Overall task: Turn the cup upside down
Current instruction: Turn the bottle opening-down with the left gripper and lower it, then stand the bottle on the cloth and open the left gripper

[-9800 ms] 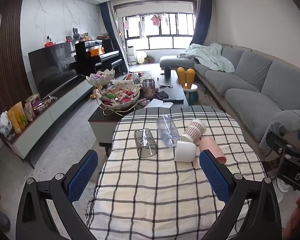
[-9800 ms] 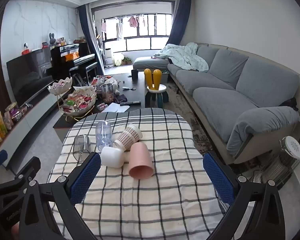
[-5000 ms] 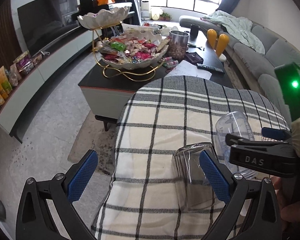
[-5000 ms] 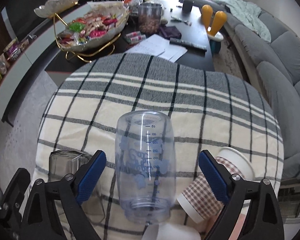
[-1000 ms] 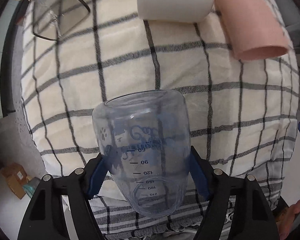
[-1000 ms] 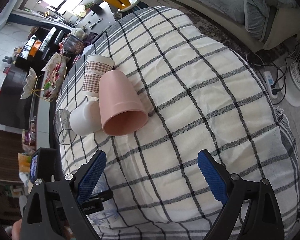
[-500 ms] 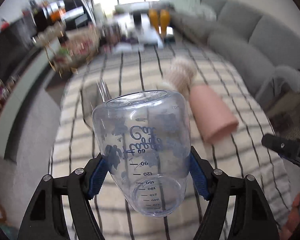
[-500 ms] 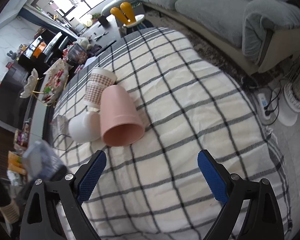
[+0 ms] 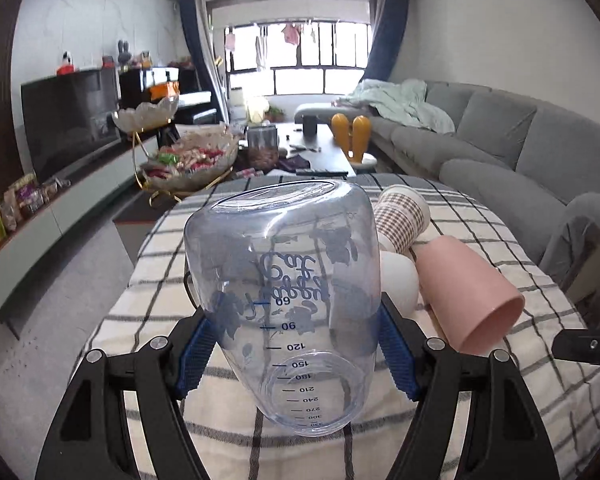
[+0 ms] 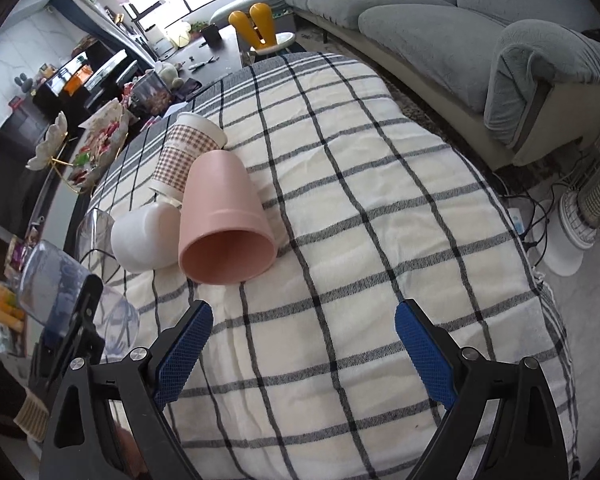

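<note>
My left gripper (image 9: 296, 344) is shut on a clear plastic measuring cup (image 9: 288, 280) with blue print. The cup is held above the near part of the checked table, its closed base up and away from me and its mouth down toward me. The cup also shows at the left edge of the right wrist view (image 10: 60, 292). My right gripper (image 10: 300, 344) is open and empty over the table's near side, in front of a pink cup (image 10: 220, 220) that lies on its side with its mouth toward me.
A white cup (image 10: 144, 236), a checked paper cup (image 10: 180, 156) and a clear glass (image 10: 94, 224) lie on the checked tablecloth (image 10: 380, 240) beside the pink cup (image 9: 468, 292). A coffee table with a snack stand (image 9: 180, 160) is behind. A grey sofa (image 9: 500, 148) is to the right.
My left gripper has swung up from looking down at the table to looking level across the room, with the clear cup still in it. The right gripper has barely moved.
</note>
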The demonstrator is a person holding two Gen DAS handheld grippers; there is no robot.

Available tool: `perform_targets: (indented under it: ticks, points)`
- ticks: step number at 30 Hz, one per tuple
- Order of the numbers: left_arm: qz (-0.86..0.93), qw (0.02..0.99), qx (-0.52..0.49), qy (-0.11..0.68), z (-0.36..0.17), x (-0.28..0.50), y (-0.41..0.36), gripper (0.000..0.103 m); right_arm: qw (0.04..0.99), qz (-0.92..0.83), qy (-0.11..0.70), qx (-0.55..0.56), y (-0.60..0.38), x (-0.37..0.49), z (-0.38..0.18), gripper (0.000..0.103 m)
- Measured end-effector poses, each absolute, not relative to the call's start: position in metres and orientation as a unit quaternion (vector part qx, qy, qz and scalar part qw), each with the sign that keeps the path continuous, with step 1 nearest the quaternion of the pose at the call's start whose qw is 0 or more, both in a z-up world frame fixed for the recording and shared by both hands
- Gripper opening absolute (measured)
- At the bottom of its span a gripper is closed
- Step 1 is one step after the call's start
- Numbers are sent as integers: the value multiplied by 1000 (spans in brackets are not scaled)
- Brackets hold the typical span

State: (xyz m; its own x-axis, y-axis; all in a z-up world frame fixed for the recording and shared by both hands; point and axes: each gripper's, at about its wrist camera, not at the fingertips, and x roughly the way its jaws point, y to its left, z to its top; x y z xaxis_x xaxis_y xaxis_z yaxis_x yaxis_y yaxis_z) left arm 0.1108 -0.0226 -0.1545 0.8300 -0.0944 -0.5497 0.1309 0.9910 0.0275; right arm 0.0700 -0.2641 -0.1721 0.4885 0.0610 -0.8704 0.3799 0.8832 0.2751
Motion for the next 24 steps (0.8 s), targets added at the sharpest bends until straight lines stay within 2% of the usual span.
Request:
perform_targets:
  ticks: [11,24]
  points:
    - [-39,953,66,293,-176,99,-36,75,833,-94,496,226,-264,66,-170,93]
    - [-29,946,83,312,-183,83,-39,86,838,-91,487,228,-265,60,-161,93]
